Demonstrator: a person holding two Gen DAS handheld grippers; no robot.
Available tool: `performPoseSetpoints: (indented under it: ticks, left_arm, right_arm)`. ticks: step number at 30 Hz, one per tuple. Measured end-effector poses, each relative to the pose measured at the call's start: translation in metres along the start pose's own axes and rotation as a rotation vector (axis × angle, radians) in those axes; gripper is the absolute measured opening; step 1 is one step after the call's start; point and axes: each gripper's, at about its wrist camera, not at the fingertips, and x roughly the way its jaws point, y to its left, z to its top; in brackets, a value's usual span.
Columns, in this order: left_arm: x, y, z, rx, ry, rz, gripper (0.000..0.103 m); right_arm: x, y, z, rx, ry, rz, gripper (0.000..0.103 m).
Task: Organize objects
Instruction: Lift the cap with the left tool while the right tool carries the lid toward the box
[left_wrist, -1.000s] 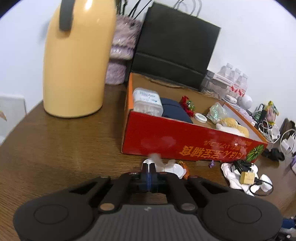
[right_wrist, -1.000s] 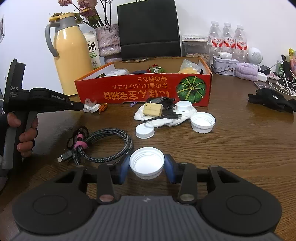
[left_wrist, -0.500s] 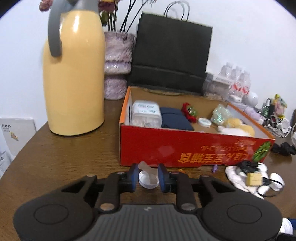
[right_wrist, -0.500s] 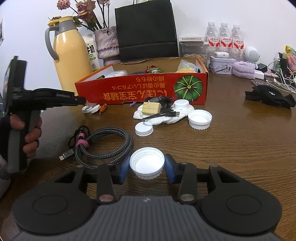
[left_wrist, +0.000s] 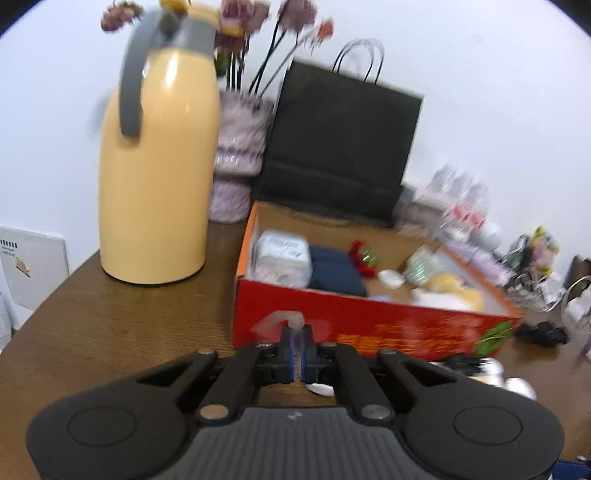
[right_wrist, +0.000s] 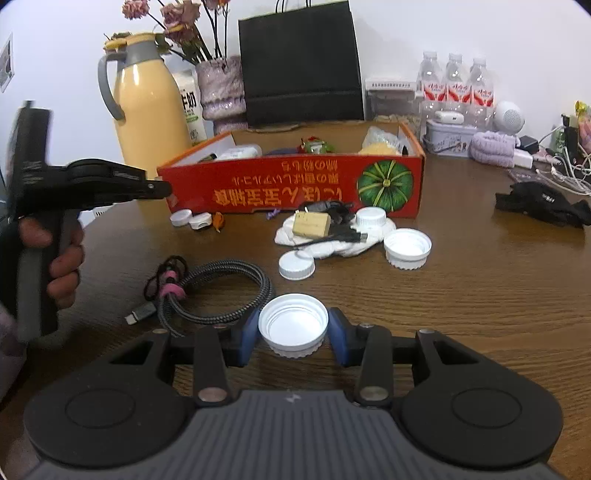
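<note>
Because the task is to organize loose objects, the item in hand governs the grip: the right gripper (right_wrist: 294, 325) is clamped on a white cap (right_wrist: 291, 334), its blue pads (right_wrist: 249, 330) bearing on opposite sides of the ribbed skirt, open side up, low over the wooden table (right_wrist: 480, 295) and well short of the red box (right_wrist: 258, 184). Judged from its thin wall and hollow form, the cap is light and fairly stiff but will flex or pop out if squeezed hard; the ribbing gives the pads purchase, so take hold across the full diameter at mid-skirt and keep the cap level. The left gripper (left_wrist: 296, 338) has just been closing, and its jaws stand together on what appears to be a thin translucent scrap (left_wrist: 275, 322), held just in front of the near wall of the box; blur prevents a firm identification. Such film is near weightless, limp and slippery, so pinch it well in from its edge. Two similar caps (right_wrist: 296, 266) (right_wrist: 407, 246) lie apart on the table, and a braided cable (right_wrist: 221, 291) rests just beside the held cap; the cable is heavier, springy, and best lifted at its bound section
</note>
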Motion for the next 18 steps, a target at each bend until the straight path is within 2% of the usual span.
performPoseSetpoints:
  ticks: [4,7,11,18]
  left_arm:
    - [-0.057,-0.010,-0.008,-0.072,-0.039,-0.064,0.001]
    - [-0.102,-0.023,-0.020,-0.096,-0.046,-0.079,0.002]
    - [-0.148,-0.051,-0.036,-0.033,-0.012,-0.102,0.002]
    - [-0.184,-0.077,-0.050,0.031,-0.009,-0.145,0.002]
  right_arm:
    - [-0.025,0.000,0.000,-0.004,-0.035,-0.006,0.041]
    - [-0.049,0.002,-0.002,-0.008,-0.058,-0.005,0.041]
    - [-0.082,0.006,-0.006,-0.016,-0.091,0.009,0.041]
    - [-0.109,0.009,-0.010,-0.025,-0.119,0.017,0.041]
